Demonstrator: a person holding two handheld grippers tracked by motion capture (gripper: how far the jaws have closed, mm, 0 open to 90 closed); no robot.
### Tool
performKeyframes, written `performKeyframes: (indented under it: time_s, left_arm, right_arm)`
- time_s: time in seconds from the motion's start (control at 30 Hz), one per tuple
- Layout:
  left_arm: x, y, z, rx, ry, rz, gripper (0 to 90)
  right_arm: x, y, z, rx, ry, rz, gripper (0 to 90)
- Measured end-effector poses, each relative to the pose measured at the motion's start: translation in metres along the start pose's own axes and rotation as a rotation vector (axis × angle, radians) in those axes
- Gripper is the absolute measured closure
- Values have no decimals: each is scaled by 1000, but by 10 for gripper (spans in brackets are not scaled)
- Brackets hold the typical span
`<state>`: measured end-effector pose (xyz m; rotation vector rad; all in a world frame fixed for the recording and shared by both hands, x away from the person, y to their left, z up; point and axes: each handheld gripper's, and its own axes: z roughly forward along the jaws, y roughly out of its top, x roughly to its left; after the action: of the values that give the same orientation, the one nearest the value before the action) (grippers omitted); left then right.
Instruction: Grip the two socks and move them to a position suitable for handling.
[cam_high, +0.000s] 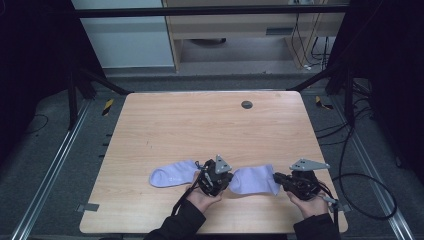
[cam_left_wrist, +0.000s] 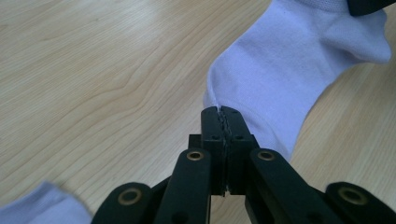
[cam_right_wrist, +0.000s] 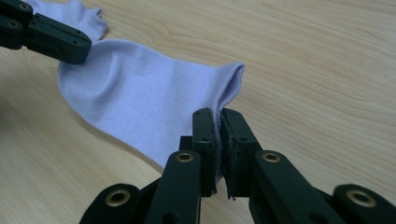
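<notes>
Clamped tight on fabric, the jaws of the left gripper (cam_left_wrist: 222, 114) pinch the toe-end edge of a pale lilac sock (cam_left_wrist: 285, 70), which runs away to the upper right of the left gripper view. In the right gripper view, the right gripper (cam_right_wrist: 218, 116) has its jaws closed on the ribbed cuff of the same sock, the cloth spreading toward the upper left of that frame, where the other gripper's black arm meets its far end. Seen from the high view, the two grippers sit in the lower centre of the frame, left gripper (cam_high: 220, 181) and right gripper (cam_high: 278, 179), with the held sock (cam_high: 252, 180) stretched between them above the wooden table (cam_high: 200, 125). A second lilac sock (cam_high: 172, 174) lies flat on the tabletop just left of the left gripper. A hand (cam_high: 204, 199) and dark sleeve enter from the bottom edge behind each tool. A small dark round disc (cam_high: 246, 104) sits near the table's far edge, upper centre.
</notes>
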<state>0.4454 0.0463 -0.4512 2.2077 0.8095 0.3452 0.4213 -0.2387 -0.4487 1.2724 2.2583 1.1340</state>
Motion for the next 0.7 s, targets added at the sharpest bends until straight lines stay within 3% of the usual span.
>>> performKeyframes:
  time_s: [0.43, 0.7]
  left_arm:
    - [20, -27, -35, 6, 19, -33, 889]
    - [28, -42, -44, 30, 18, -50, 889]
  right_arm:
    - [29, 4, 9, 7, 67, -28, 847]
    - [46, 4, 24, 23, 102, -34, 846]
